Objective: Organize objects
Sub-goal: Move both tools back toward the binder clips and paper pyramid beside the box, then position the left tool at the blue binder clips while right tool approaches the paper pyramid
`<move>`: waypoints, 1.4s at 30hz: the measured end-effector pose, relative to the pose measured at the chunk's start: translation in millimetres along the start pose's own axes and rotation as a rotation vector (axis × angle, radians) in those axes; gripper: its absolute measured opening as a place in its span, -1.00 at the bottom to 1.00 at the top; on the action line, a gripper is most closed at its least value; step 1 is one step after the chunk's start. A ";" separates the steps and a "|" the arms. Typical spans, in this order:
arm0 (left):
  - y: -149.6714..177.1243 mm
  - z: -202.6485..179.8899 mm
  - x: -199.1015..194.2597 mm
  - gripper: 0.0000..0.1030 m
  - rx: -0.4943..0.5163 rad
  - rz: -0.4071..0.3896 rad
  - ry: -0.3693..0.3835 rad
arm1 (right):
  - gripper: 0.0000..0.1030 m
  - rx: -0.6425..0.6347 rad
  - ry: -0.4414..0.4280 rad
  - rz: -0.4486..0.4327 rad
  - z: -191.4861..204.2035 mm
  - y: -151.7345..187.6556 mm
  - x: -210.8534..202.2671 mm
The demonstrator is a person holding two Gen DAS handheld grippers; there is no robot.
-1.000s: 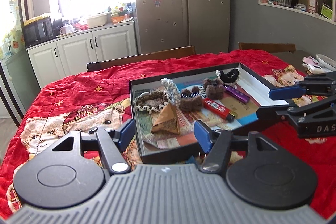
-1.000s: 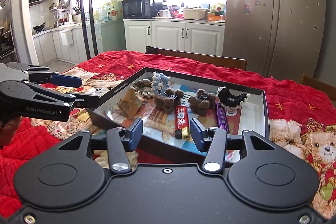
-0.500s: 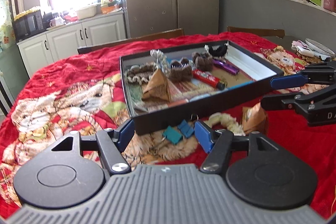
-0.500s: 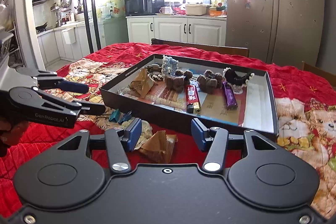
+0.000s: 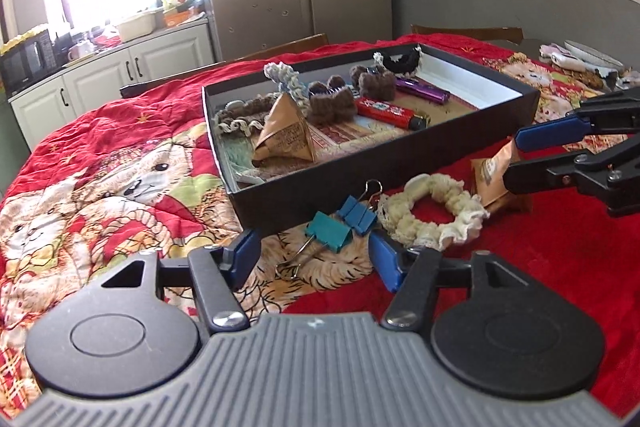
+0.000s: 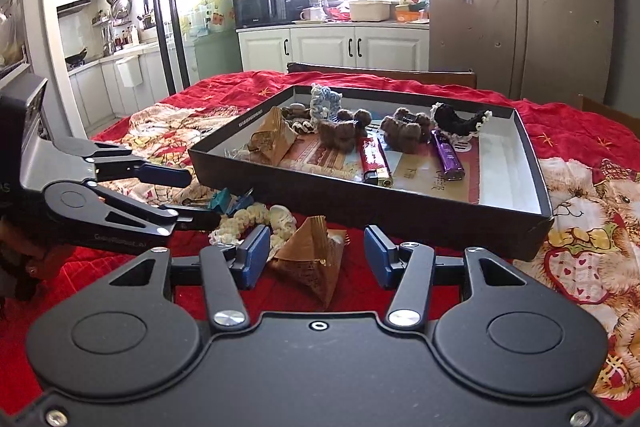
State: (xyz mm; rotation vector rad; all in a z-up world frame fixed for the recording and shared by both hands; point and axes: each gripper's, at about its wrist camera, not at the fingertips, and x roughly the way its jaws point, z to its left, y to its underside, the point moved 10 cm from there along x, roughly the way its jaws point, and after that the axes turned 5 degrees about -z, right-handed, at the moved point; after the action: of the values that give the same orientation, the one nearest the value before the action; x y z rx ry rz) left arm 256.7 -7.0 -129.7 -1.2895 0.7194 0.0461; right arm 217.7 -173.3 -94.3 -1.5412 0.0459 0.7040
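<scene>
A black box [image 5: 400,163] on the red quilt holds a brown pyramid packet [image 5: 286,135], a red lighter [image 5: 384,111], a purple lighter [image 5: 424,91] and several scrunchies. In front of it lie a teal binder clip [image 5: 329,230], a blue binder clip [image 5: 358,213], a cream scrunchie [image 5: 432,215] and a second brown packet [image 6: 316,255]. My left gripper [image 5: 314,255] is low over the teal clip; its jaws are closing, with the clip just ahead of them and untouched. My right gripper [image 6: 316,255] stands open astride the second packet, its pads clear of it.
The red quilt with its bear print [image 5: 132,187] covers the whole table. Wooden chair backs [image 6: 380,73] stand behind the table, with a fridge [image 6: 520,7] and white cabinets beyond. Plates and cloths [image 5: 580,59] sit at the table's far right.
Both grippers have sunk toward the quilt in front of the box, bringing the binder clips, the cream scrunchie and the loose packet into view. The left jaws have narrowed a little.
</scene>
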 end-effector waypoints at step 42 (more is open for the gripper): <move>0.6 -13.1 6.5 -0.40 -0.040 -0.003 0.060 | -0.34 0.011 -0.038 0.039 2.3 17.6 19.3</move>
State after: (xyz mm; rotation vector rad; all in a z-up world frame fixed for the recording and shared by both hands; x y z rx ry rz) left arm 255.5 -20.7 -134.8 -1.3352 0.7714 0.0194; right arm 224.5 -165.9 -118.5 -1.5193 0.0514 0.7622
